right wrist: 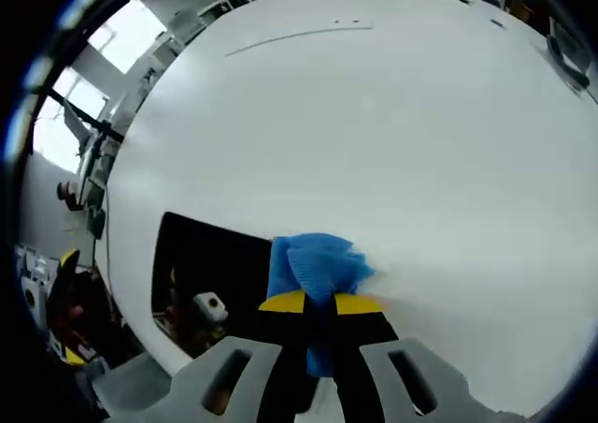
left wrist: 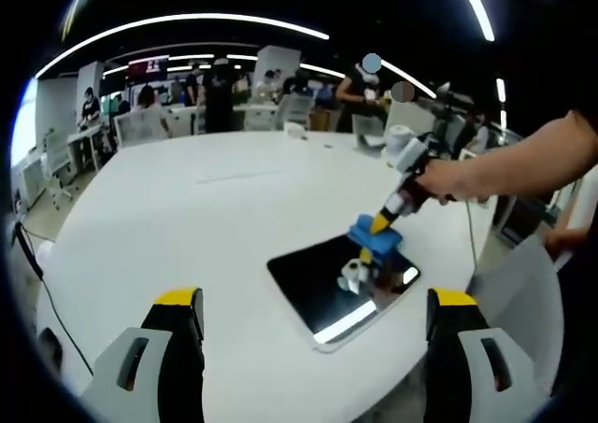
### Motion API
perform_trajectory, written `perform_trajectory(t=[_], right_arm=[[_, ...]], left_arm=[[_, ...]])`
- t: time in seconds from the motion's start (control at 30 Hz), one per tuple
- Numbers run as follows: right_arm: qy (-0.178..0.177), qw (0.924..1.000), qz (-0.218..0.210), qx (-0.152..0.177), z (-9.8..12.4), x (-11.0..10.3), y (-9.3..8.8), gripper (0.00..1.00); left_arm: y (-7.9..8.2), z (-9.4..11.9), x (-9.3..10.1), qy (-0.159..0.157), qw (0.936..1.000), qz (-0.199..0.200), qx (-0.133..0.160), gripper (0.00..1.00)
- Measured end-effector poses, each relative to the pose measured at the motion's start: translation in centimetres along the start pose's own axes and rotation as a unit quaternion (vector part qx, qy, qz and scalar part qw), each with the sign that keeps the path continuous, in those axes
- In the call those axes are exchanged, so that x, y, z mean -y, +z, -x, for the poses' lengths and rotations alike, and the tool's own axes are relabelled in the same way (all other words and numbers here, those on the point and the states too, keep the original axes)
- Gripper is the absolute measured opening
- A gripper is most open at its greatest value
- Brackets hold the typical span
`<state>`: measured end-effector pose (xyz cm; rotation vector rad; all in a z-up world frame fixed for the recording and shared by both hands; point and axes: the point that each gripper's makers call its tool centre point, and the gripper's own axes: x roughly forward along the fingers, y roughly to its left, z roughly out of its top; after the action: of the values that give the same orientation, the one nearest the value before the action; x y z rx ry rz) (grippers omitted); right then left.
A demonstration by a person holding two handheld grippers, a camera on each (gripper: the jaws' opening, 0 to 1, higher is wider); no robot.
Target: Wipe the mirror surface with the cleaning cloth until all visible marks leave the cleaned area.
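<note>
A dark rectangular mirror [left wrist: 318,278] lies flat on the white table [left wrist: 206,208], reflecting ceiling lights and a gripper. The blue cleaning cloth [left wrist: 376,234] rests on the mirror's far edge, held by my right gripper [left wrist: 381,225], which comes in from the right in a person's hand. In the right gripper view the same cloth [right wrist: 313,264] bunches between my shut yellow-tipped jaws at the mirror's [right wrist: 201,260] right edge, my right gripper [right wrist: 320,303] pressing it down. My left gripper [left wrist: 313,302] hovers near the table's front edge, open, its jaws wide apart and holding nothing.
The white table [right wrist: 392,124] stretches wide beyond the mirror. Small items [left wrist: 397,143] stand at its far right edge. Behind it are desks, chairs and several people [left wrist: 220,91]. A cable [left wrist: 37,274] hangs off the left side.
</note>
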<state>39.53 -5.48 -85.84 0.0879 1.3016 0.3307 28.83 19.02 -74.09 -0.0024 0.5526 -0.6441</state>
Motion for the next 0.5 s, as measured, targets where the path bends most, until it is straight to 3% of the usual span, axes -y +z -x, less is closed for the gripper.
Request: perform_trajectory(t=[0.33, 0.5], right_arm=[[0.0, 1.0, -0.002, 0.004, 0.1, -0.1, 0.3, 0.04], [0.0, 1.0, 0.004, 0.005, -0.3, 0.2, 1.3, 0.04]], left_arm=[[0.0, 0.1, 0.0, 0.003, 1.0, 0.003, 0.002, 1.0], [0.4, 0.1, 0.1, 0.004, 1.0, 0.002, 0.005, 1.0]])
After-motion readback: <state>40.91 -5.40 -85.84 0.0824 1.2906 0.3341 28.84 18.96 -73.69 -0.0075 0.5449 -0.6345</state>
